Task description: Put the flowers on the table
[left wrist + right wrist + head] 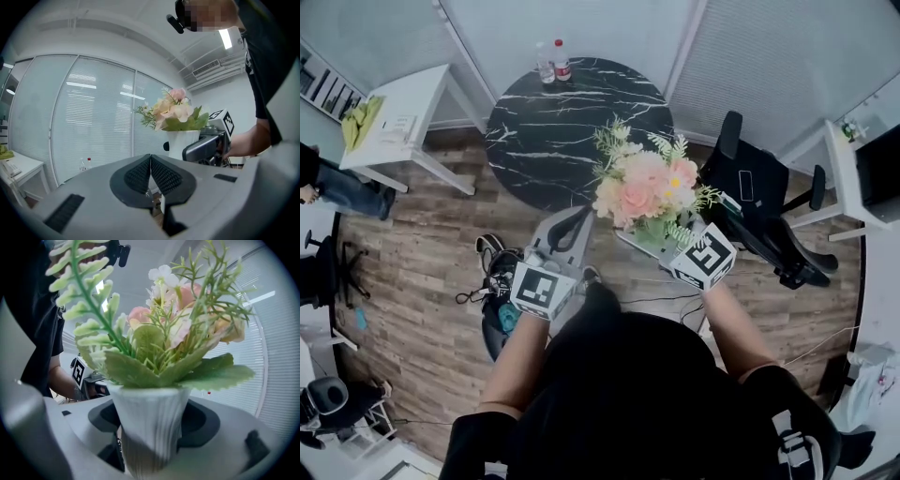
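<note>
Marble table (546, 141) holds seemingly two bottles (546, 64); right gripper (149, 427) jaws clamp one flower vase (182, 141), left gripper (150, 164) jaws touch.

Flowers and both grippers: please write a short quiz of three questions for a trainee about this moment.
1. True or false: the left gripper has its jaws together with nothing between them.
2. What is the right gripper shut on?
A. the white vase that holds the flowers
B. a bottle
C. a chair arm
3. How many bottles stand at the far edge of the black table?

Key: 1 true; 2 A; 3 two.
</note>
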Demonstrator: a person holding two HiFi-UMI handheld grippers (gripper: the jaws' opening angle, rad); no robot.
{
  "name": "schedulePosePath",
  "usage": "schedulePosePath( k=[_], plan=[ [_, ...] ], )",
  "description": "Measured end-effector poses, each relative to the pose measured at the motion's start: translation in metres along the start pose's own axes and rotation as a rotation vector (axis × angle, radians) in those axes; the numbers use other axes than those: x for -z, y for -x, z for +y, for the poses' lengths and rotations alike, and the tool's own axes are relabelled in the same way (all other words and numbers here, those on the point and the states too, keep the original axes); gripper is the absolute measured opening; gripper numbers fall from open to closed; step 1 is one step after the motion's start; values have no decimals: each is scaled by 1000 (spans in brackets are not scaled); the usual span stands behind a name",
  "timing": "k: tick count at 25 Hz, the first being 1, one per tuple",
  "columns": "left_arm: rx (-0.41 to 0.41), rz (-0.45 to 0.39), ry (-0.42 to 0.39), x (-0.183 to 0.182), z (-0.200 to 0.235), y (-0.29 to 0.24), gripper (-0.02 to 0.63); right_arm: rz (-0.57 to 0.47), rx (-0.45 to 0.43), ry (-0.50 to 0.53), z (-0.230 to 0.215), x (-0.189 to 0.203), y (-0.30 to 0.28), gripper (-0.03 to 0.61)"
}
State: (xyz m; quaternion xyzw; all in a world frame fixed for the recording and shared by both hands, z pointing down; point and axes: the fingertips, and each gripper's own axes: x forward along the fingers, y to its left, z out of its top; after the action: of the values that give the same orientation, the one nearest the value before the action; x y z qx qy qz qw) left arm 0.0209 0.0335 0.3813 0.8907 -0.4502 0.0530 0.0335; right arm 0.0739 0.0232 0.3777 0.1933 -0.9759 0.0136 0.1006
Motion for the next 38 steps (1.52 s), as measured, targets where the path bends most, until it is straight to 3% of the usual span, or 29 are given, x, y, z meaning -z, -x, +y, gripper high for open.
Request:
schedulePosePath(
  k=[20,32,38],
  plan=[
    [35,-22,16,-7,142,-61,14,25,42,-30,-98,-16,-121,348],
    [25,6,29,5,183,-88,14,34,56,-49,-140,-8,-151,348],
    [-30,24,25,12,207,-109,14,28,35,-41,-174,2,-169,348]
  ],
)
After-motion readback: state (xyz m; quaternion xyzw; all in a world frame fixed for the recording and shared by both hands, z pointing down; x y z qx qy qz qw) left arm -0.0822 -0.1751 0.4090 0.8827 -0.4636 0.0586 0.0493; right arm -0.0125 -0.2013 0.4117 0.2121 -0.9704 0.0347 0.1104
